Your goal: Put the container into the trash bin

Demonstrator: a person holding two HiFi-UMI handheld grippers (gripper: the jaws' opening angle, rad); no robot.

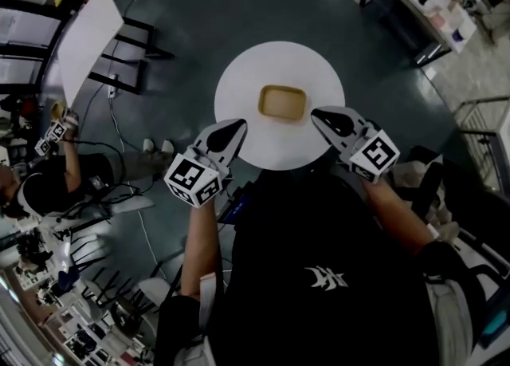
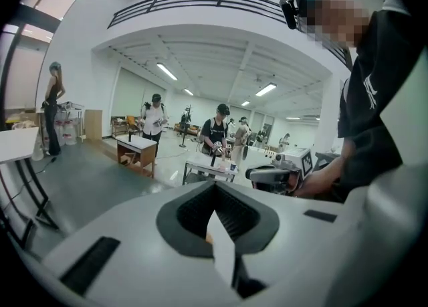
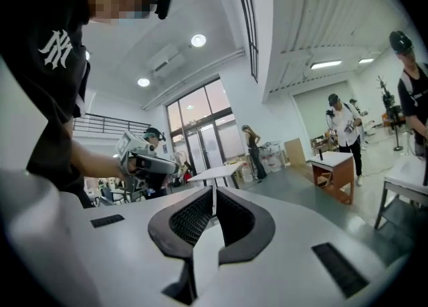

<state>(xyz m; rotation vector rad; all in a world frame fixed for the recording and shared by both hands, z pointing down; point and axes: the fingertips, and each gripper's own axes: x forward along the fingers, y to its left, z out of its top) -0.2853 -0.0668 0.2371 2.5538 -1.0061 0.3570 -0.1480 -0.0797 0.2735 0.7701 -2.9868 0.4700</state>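
A shallow tan container [image 1: 282, 103] lies in the middle of a round white table [image 1: 239, 85] in the head view. My left gripper [image 1: 238, 124] hovers over the table's near-left edge, shut and empty, just left of the container. Over the near-right edge my right gripper [image 1: 317, 115] is likewise shut with nothing in it, close to the container's right corner. The two point toward each other across the container. The left gripper view shows its shut jaws [image 2: 215, 211] and the right gripper [image 2: 275, 176] opposite. The right gripper view shows its shut jaws [image 3: 213, 200] and the left gripper [image 3: 148, 162].
The table stands on a dark grey floor. A white board on a black frame [image 1: 86, 36] is at the upper left, with cables on the floor beside it. A long table [image 1: 418, 1] stands at the upper right. Other people and work tables [image 2: 137, 145] are around the room.
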